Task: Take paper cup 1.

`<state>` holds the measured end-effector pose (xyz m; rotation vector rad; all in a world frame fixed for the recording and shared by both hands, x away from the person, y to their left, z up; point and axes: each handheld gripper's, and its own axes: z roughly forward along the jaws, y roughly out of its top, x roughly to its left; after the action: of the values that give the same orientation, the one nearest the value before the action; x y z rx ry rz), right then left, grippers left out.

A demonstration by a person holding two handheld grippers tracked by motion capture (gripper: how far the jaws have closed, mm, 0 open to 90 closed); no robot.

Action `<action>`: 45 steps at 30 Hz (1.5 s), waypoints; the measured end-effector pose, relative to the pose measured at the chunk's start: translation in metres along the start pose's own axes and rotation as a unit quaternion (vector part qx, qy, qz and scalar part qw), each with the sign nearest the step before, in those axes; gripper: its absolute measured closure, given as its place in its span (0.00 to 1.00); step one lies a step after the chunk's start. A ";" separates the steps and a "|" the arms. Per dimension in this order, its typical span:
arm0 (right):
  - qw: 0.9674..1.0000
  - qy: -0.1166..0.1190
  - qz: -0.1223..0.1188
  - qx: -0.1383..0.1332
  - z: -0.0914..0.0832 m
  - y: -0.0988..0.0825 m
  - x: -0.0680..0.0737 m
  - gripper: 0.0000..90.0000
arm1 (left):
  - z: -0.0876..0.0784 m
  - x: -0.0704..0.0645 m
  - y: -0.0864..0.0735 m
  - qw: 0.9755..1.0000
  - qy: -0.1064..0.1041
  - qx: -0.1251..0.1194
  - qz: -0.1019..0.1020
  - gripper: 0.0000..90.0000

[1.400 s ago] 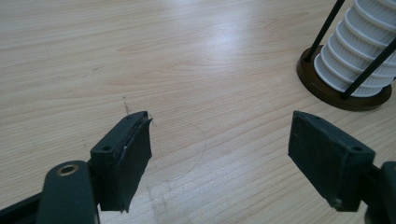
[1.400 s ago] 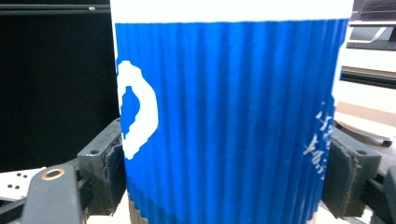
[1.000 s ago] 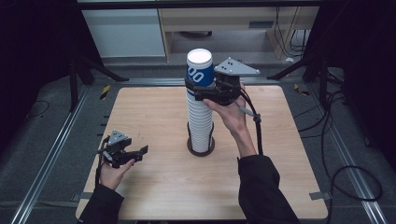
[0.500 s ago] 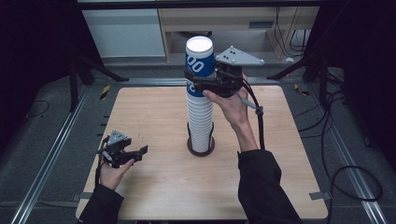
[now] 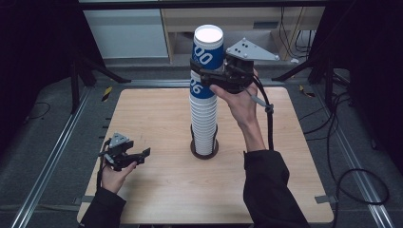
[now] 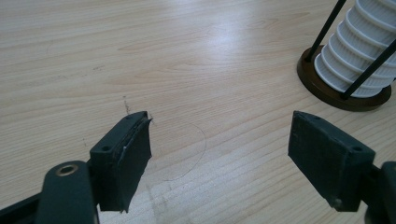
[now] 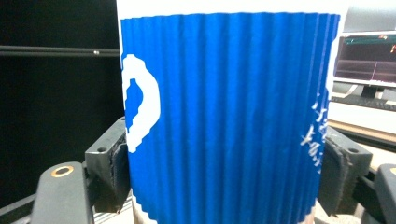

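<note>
The right tool (image 5: 209, 76) clamps the top blue cup (image 5: 207, 46), seemingly half-lifted off the stack (image 5: 204, 118) directly beneath it; setting it down remains. The left tool (image 5: 138, 156) rests open, empty.

Light wood-grain bench (image 5: 157, 118) stands on grey floor (image 5: 43, 142), metal rails (image 5: 52, 156) running along both sides. Behind it sit a white cabinet (image 5: 126, 31) and a wooden shelf unit (image 5: 247, 21). Loose black cables (image 5: 351, 175) lie right; a lit monitor (image 7: 366, 58) stands in the background.
</note>
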<state>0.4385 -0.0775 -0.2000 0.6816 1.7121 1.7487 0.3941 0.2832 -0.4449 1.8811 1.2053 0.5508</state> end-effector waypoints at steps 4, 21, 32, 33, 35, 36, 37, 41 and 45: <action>1.000 -0.005 0.000 -0.015 -0.011 0.006 -0.002 0.24 | 0.000 0.000 0.000 1.000 -0.001 -0.001 -0.001 0.23; 0.998 -0.052 -0.012 0.017 -0.082 -0.023 -0.034 0.23 | -0.003 -0.005 0.003 1.000 -0.005 -0.003 0.009 0.24; 0.996 -0.049 -0.007 0.074 -0.106 -0.077 -0.039 0.23 | -0.003 -0.006 0.003 1.000 -0.008 0.001 0.011 0.24; 0.996 -0.051 -0.005 0.077 -0.109 -0.083 -0.040 0.23 | -0.003 -0.007 0.003 1.000 -0.009 0.000 0.012 0.24; 0.996 -0.049 0.000 0.080 -0.112 -0.088 -0.041 0.23 | -0.003 -0.007 0.003 1.000 -0.011 -0.001 0.012 0.25; 0.996 -0.049 0.000 0.080 -0.112 -0.088 -0.041 0.23 | -0.003 -0.007 0.003 1.000 -0.011 -0.001 0.012 0.25; 0.995 -0.049 -0.002 0.081 -0.113 -0.091 -0.041 0.23 | -0.003 -0.006 0.003 1.000 -0.011 0.000 0.013 0.25; 0.995 -0.044 0.006 0.088 -0.120 -0.104 -0.043 0.23 | -0.002 -0.006 0.002 1.000 -0.011 0.002 0.013 0.25; 0.994 -0.038 0.015 0.101 -0.130 -0.123 -0.045 0.23 | -0.002 -0.008 0.003 1.000 -0.015 0.004 0.016 0.24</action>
<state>0.3836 -0.2005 -0.3261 0.8539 1.8504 1.5623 0.3908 0.2766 -0.4412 1.9120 1.1611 0.5344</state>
